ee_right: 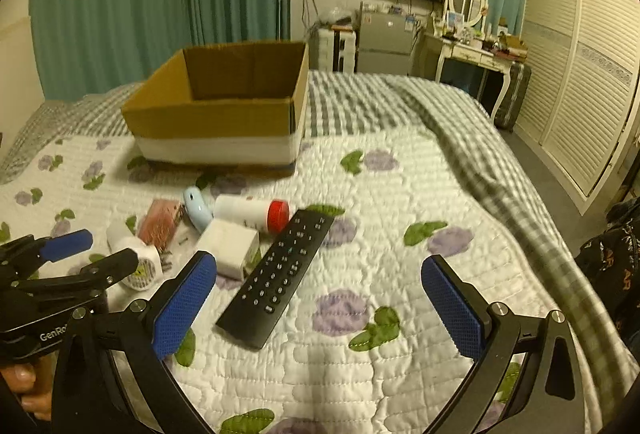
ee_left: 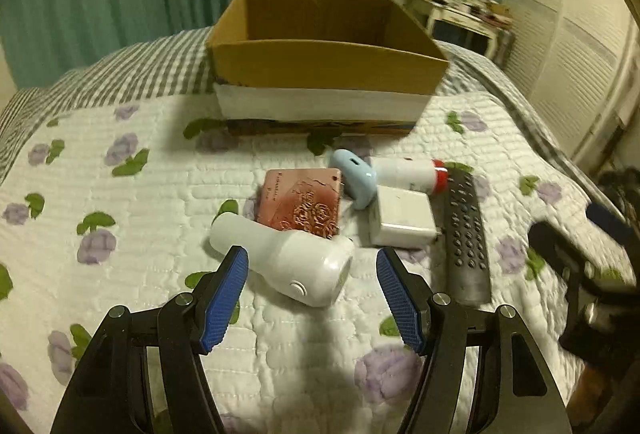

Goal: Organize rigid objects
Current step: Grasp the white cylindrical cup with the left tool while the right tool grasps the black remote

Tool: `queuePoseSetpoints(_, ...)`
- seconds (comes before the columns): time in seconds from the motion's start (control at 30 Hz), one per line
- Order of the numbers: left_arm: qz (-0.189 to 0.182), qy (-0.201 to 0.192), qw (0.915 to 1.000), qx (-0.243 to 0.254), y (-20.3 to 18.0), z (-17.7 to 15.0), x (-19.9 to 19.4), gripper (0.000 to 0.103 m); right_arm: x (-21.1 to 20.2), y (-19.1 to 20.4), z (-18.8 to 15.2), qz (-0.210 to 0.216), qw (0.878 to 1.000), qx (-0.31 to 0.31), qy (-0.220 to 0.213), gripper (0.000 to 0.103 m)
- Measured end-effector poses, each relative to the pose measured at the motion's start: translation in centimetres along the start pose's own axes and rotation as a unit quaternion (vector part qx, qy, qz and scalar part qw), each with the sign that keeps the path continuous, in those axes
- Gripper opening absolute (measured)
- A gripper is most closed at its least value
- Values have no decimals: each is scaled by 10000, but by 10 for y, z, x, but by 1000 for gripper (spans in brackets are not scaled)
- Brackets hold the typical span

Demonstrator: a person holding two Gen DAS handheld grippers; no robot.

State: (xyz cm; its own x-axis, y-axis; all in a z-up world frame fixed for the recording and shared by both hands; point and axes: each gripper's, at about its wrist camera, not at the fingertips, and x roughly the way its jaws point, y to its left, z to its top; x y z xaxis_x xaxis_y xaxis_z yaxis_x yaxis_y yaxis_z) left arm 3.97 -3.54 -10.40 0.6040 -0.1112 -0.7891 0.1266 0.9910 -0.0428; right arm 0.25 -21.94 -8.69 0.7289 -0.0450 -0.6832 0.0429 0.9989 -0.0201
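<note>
On a bed covered by a white quilt [ee_left: 132,202] printed with purple flowers, a cluster of small rigid things lies in front of an open cardboard box [ee_left: 320,62], which stands farther back with its flaps gone and a white band around its lower half; no contents can be made out inside it from either camera. The left gripper [ee_left: 312,262] hangs low over the quilt with its blue-padded fingers spread wide and holding nothing, and a white handheld device [ee_left: 288,262] (rounded, with a small button near its fat end) lies on its side between and just beyond the fingertips, its left flank close to the left pad. Just behind it rests a pink patterned box [ee_left: 304,200], and to the right of that a light blue rounded gadget [ee_left: 356,178] leans against a white bottle with a red cap [ee_left: 408,174], which lies on its side. A white charger block [ee_left: 402,218] sits just in front of the bottle, and a dark remote control [ee_left: 466,234] lies lengthwise along the right edge of the group, touching or nearly touching the charger. The right gripper [ee_right: 320,298] is also spread open and empty, poised above bare quilt with the remote near its left finger. In the right wrist view a hand [ee_right: 28,382] grips the left tool's handle at the lower left edge.
</note>
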Motion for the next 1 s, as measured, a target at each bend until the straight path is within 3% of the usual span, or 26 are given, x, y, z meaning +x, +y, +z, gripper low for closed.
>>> queuePoseSetpoints(0.17,363,-265,9978,-482,8,21,8,69,11,-3,-3,-26,9998,37,173,103)
queuePoseSetpoints(0.37,672,628,9923,-836,21,20,53,69,20,-5,-5,-26,9996,78,276,103)
queuePoseSetpoints(0.5,327,753,9902,-1130,37,2,59,69,29,-3,-7,67,9993,142,339,103)
queuePoseSetpoints(0.67,-30,978,9896,-1056,43,-14,51,70,47,7,-9,194,9987,125,449,103)
queuePoseSetpoints(1.0,65,933,9922,-819,36,-9,72,71,95,16,-14,25,9953,102,966,103)
